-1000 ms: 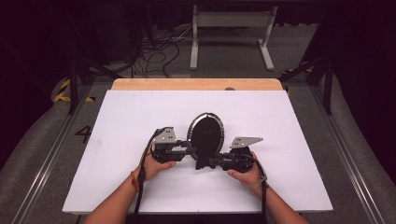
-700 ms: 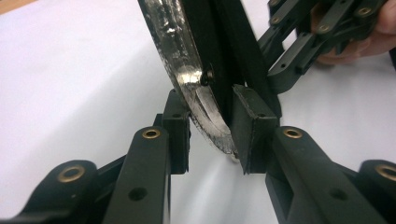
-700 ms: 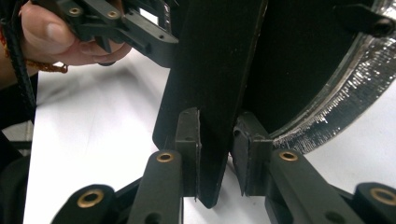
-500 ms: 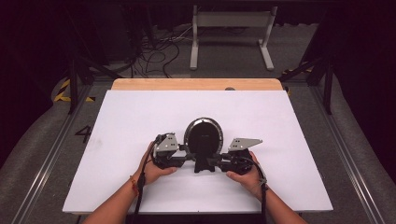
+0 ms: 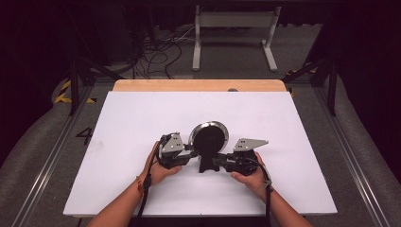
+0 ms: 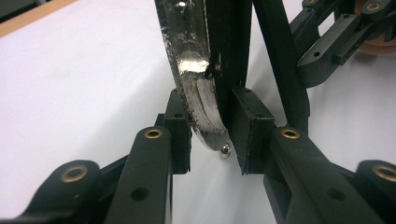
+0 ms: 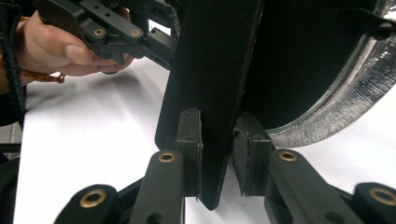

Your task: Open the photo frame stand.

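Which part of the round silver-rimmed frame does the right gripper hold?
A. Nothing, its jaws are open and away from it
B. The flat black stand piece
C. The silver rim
B: in the right gripper view, the right gripper has its jaws closed on the flat black stand piece, while the silver rim lies off to one side.
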